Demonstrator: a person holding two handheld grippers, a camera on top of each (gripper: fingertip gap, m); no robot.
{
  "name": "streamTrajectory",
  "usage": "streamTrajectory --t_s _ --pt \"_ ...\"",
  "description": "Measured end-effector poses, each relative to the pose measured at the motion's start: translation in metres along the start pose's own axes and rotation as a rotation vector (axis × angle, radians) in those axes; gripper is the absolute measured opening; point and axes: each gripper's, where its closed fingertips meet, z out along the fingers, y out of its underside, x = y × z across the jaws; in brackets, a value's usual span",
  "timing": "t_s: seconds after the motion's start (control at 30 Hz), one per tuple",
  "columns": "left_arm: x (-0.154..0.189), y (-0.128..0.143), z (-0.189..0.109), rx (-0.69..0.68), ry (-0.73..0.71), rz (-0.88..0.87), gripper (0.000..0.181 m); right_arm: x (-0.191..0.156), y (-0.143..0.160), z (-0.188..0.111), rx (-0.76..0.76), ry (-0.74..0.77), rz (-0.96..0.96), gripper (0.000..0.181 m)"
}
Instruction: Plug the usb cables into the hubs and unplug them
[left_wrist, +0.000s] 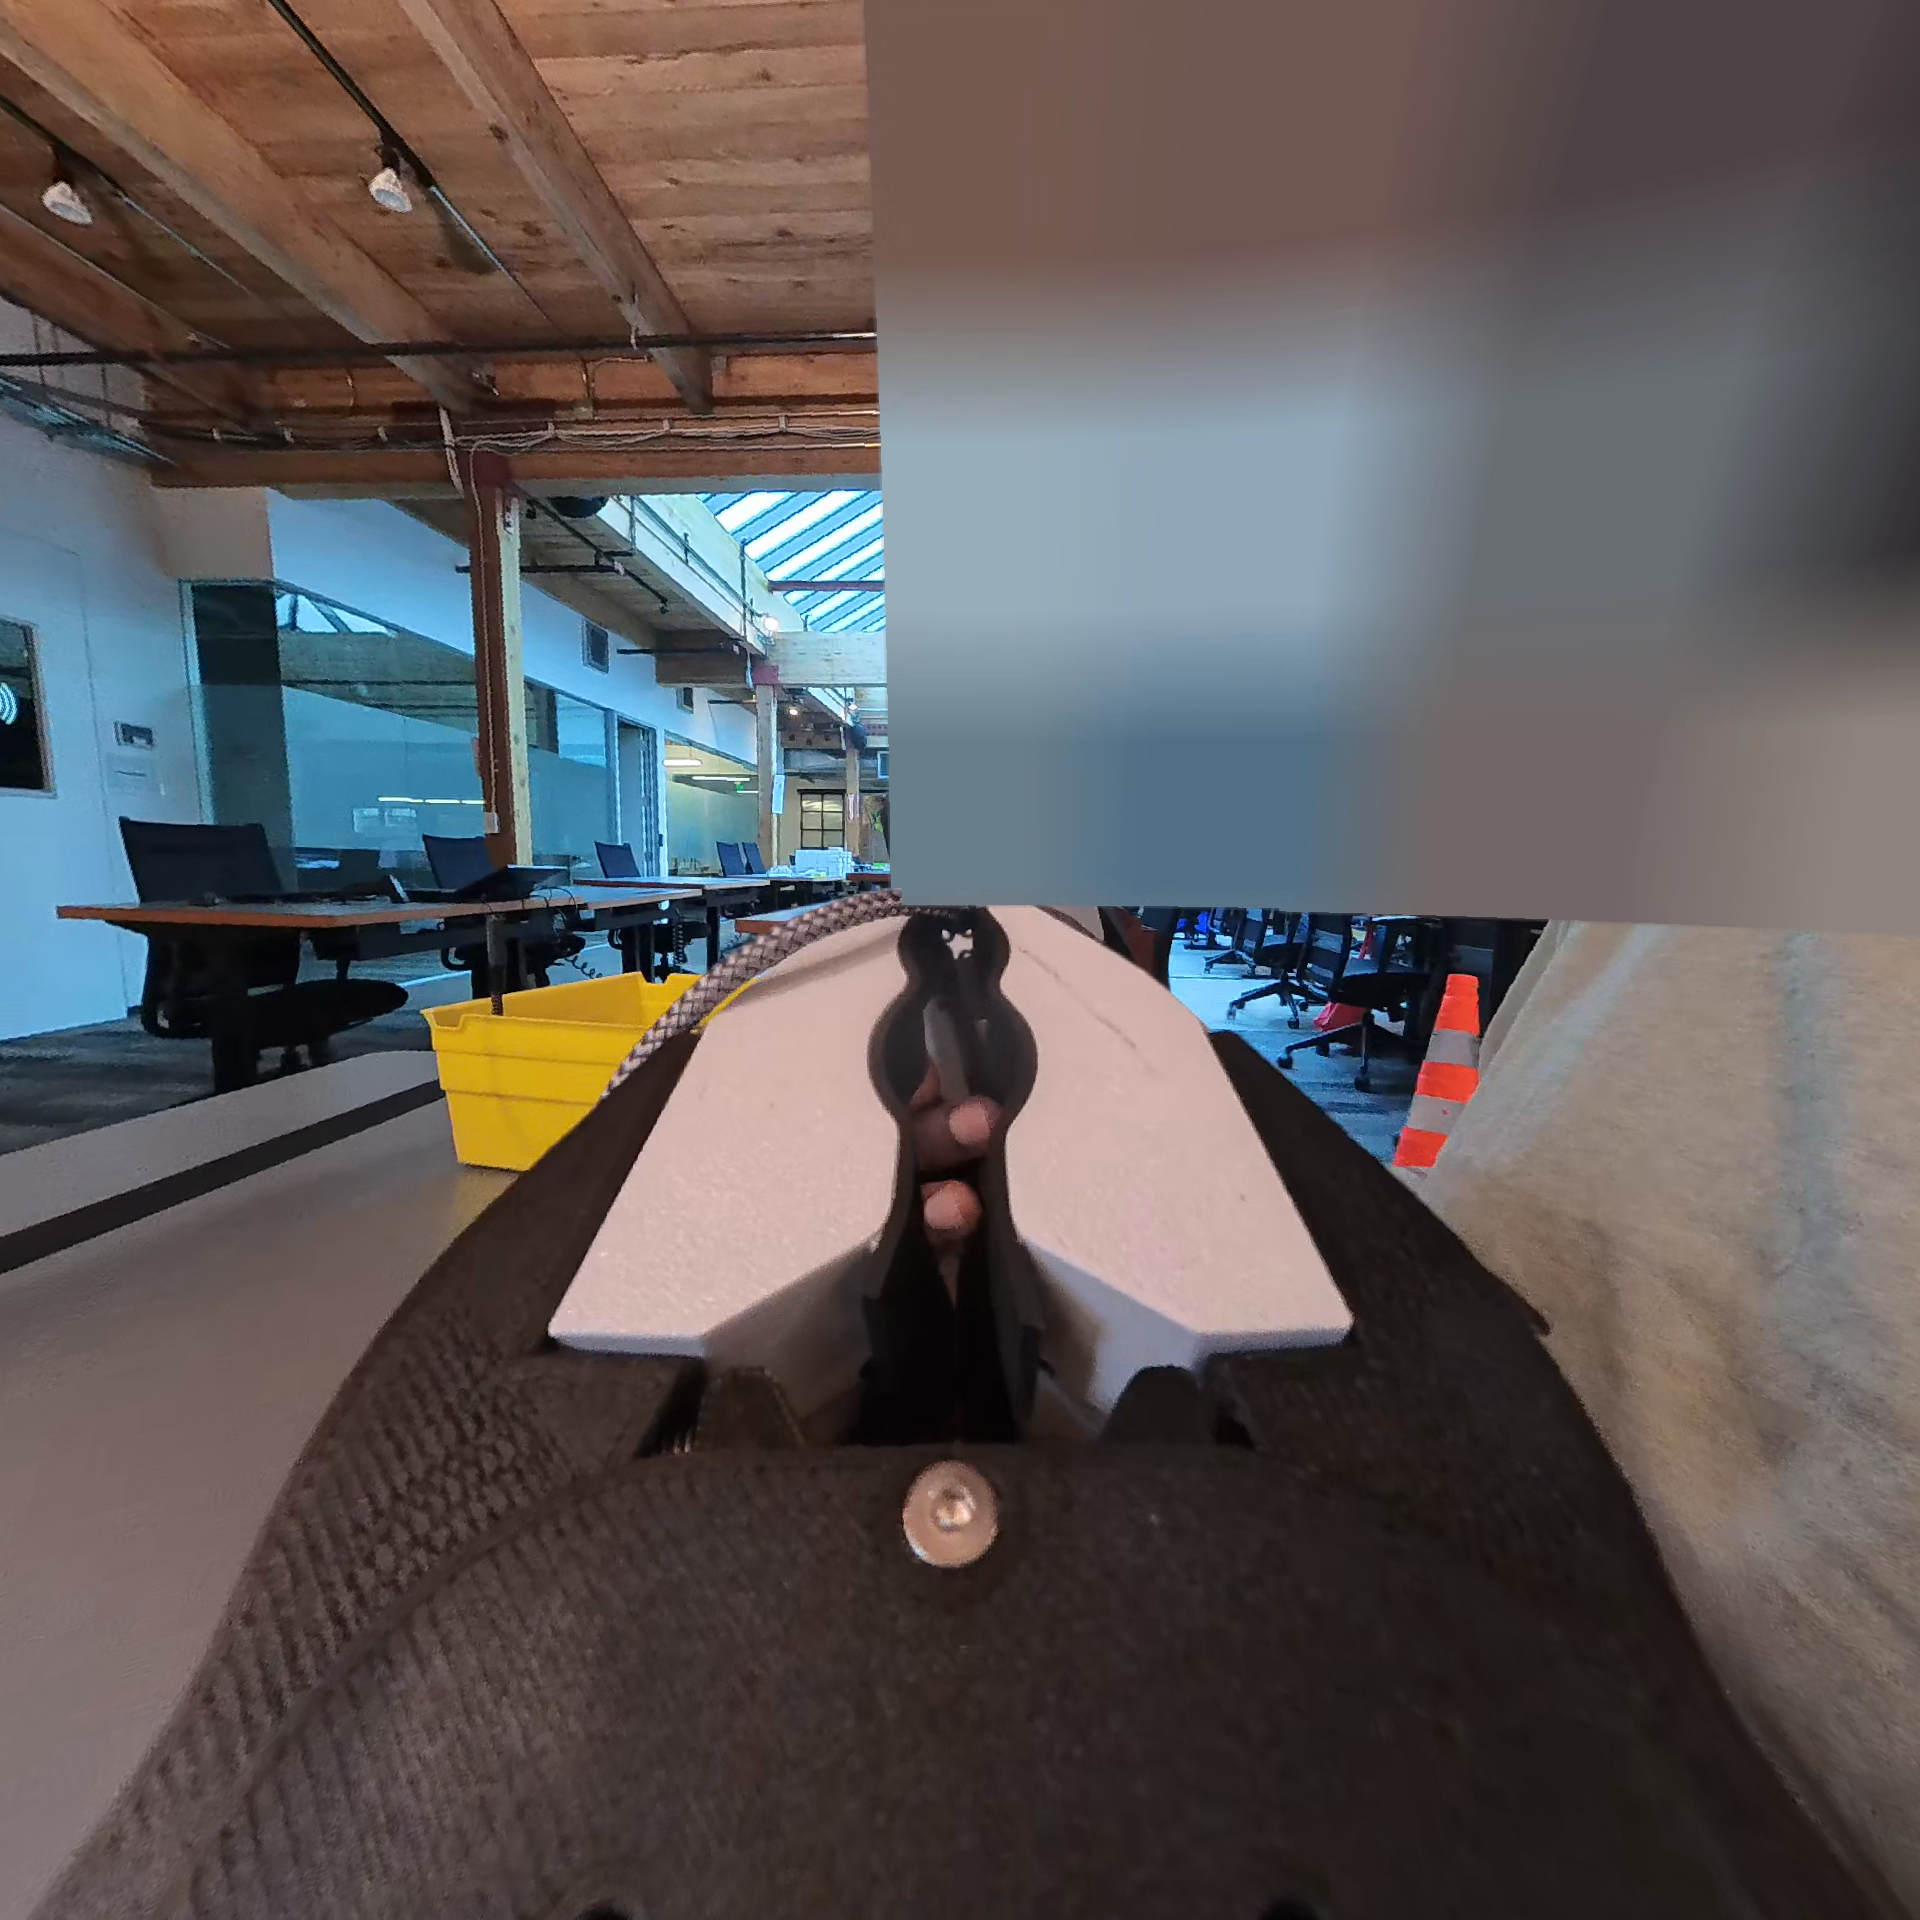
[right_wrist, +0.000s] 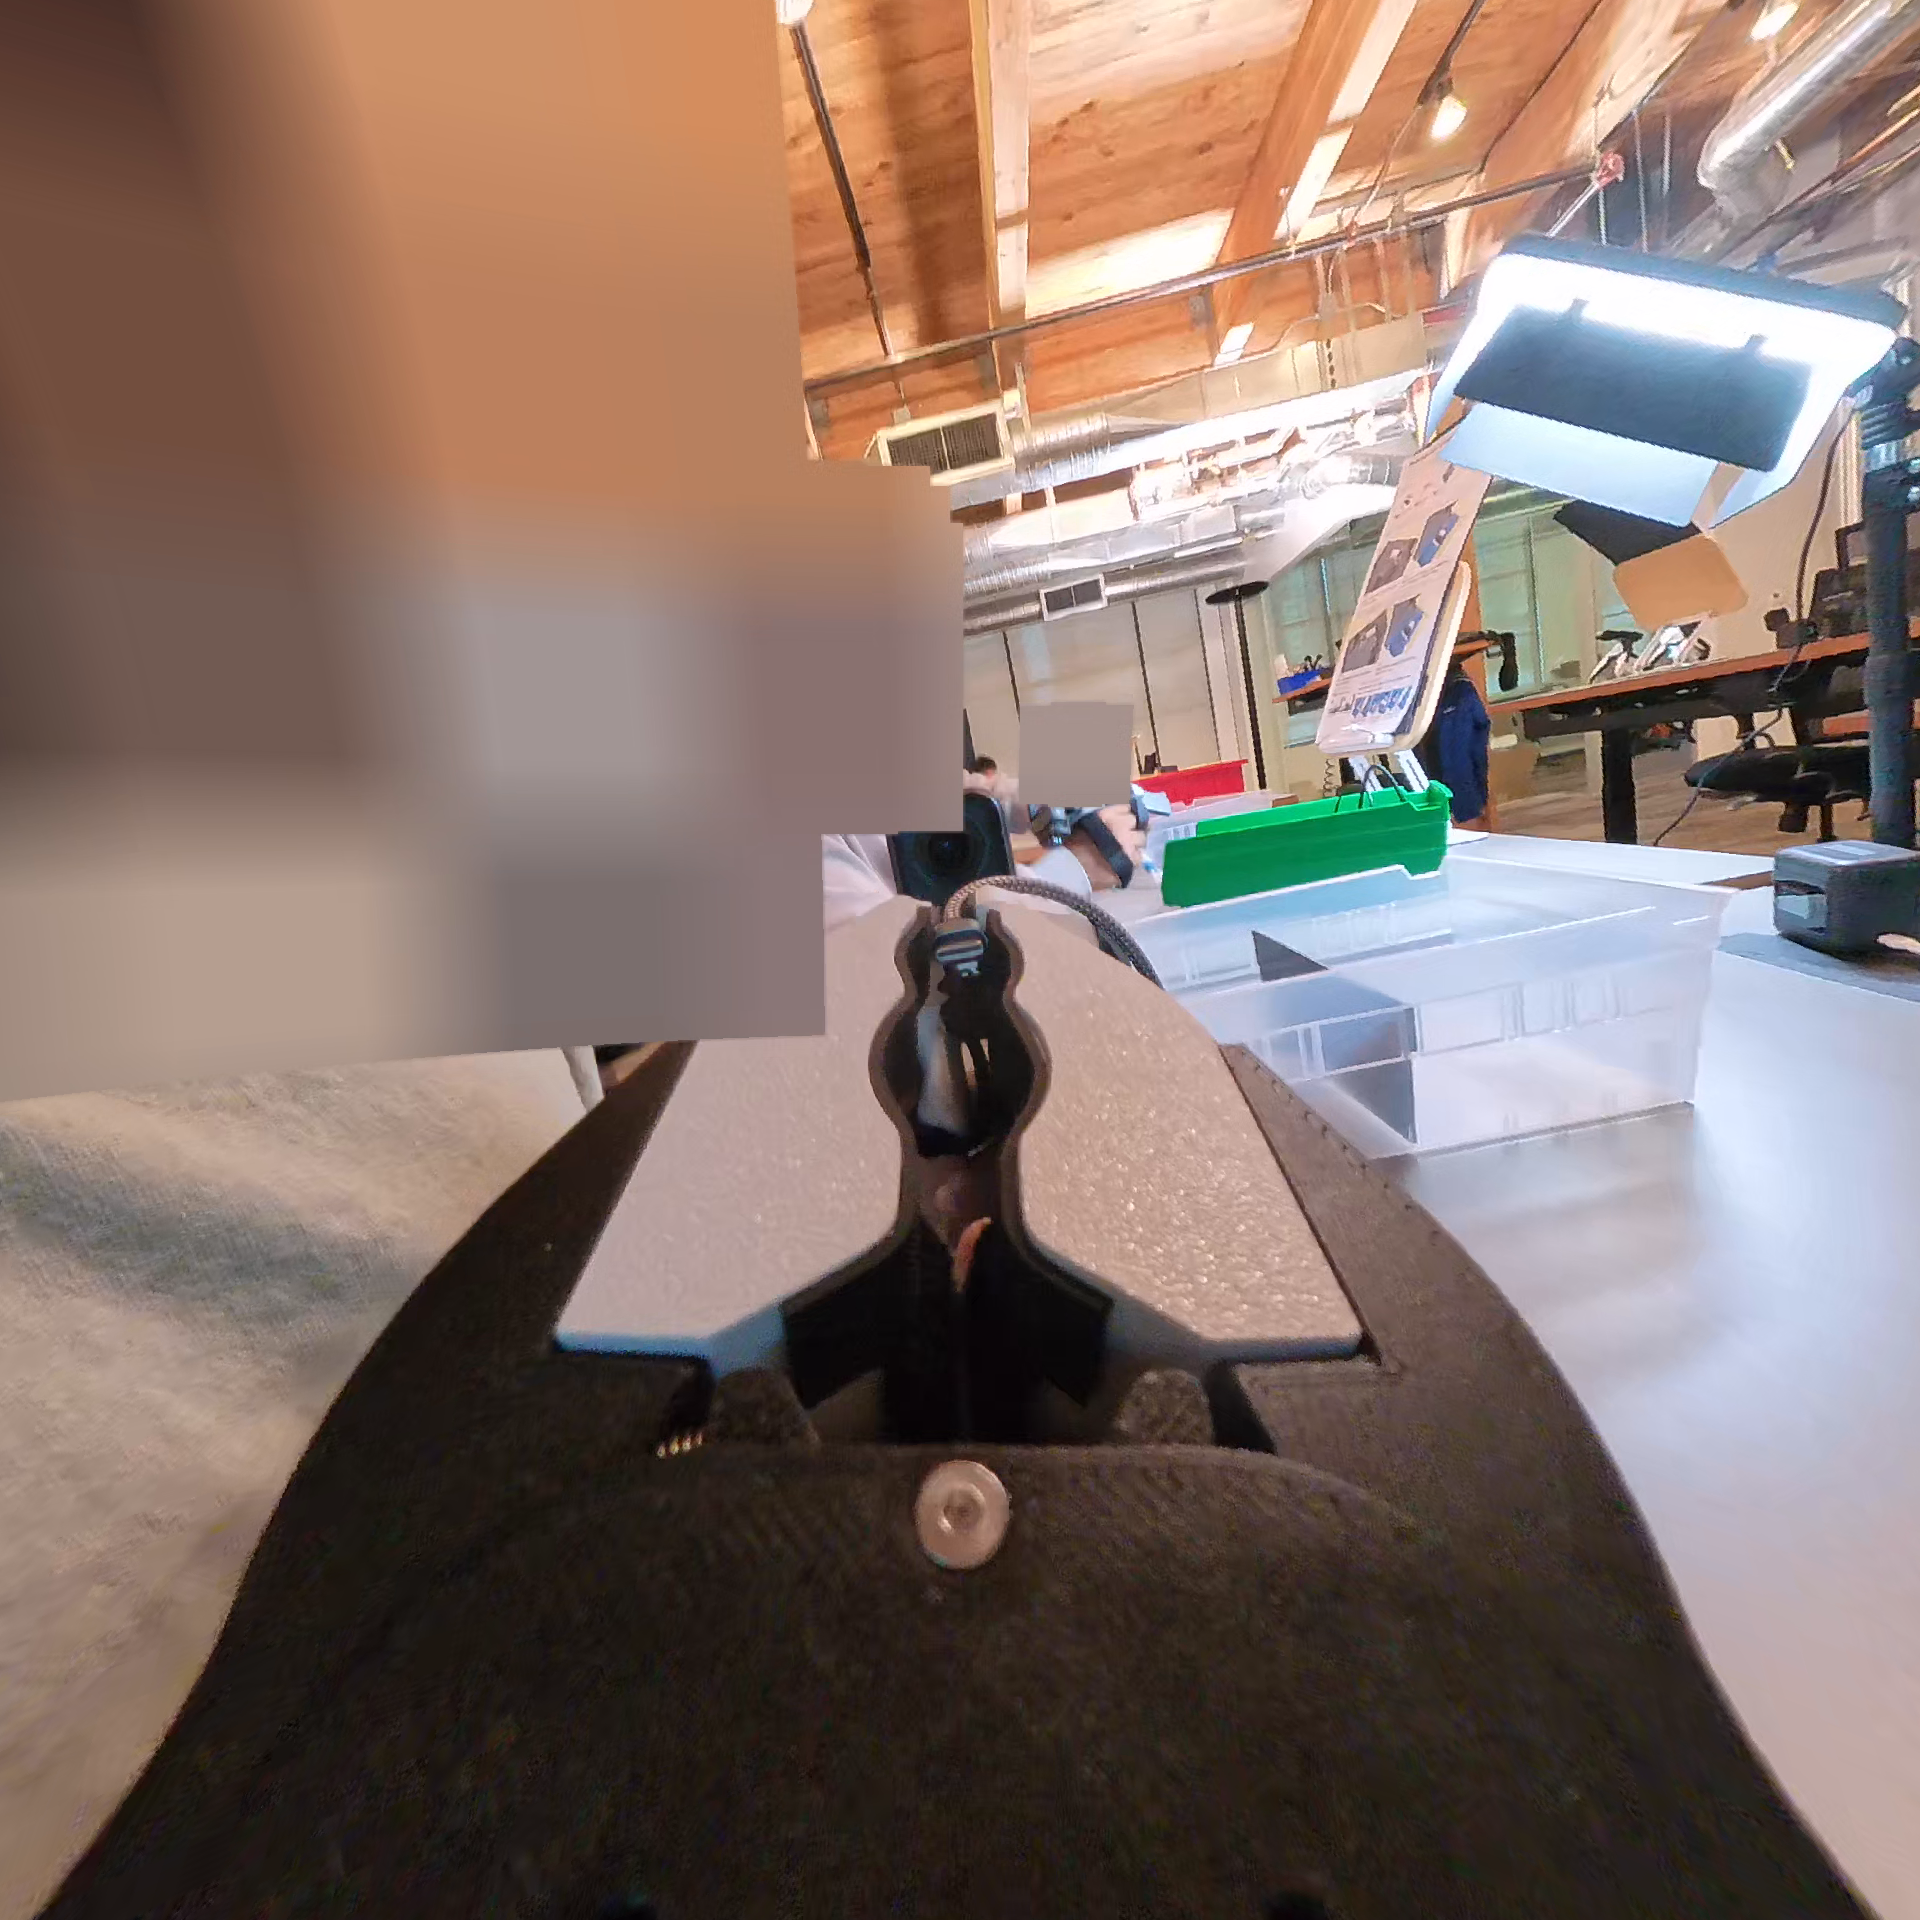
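Observation:
My left gripper (left_wrist: 951, 935) is shut on a slim grey piece (left_wrist: 945, 1039), apparently a hub, which shows only through the gap between its jaws. A grey braided cable (left_wrist: 717, 992) runs from its tips down to the left. My right gripper (right_wrist: 956, 925) is shut on a usb cable's grey plug (right_wrist: 958, 951). The braided cable (right_wrist: 1101, 925) arcs off to the right from it. Both grippers are held up above the table and face each other. The other gripper's camera (right_wrist: 948, 860) shows just behind the plug. A hand's fingers (left_wrist: 961, 1127) show through the gap.
A yellow bin (left_wrist: 540, 1070) stands on the grey table (left_wrist: 156, 1455) to the left. Clear plastic bins (right_wrist: 1455, 997), a green bin (right_wrist: 1309, 847) and a small dark device (right_wrist: 1844, 894) stand to the right. A person's light shirt (left_wrist: 1714, 1351) is close by. An orange cone (left_wrist: 1444, 1070) stands on the floor. The tips of both grippers are at nearly the same place.

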Motion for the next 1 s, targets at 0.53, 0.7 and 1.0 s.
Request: streamTrajectory --t_s 0.53,0.7,1.0 --pt "-0.017 0.01 -0.008 -0.017 -0.101 0.084 0.006 0.024 0.047 -0.215 -1.157 0.515 -0.216 0.07" --pt "-0.023 0.012 -0.009 -0.025 -0.143 0.115 0.006 0.034 0.075 -0.229 -1.42 0.349 -0.744 0.047" --pt "-0.021 0.014 -0.008 -0.026 -0.137 0.122 0.006 0.042 0.083 -0.223 -1.29 0.377 -1.137 0.038"
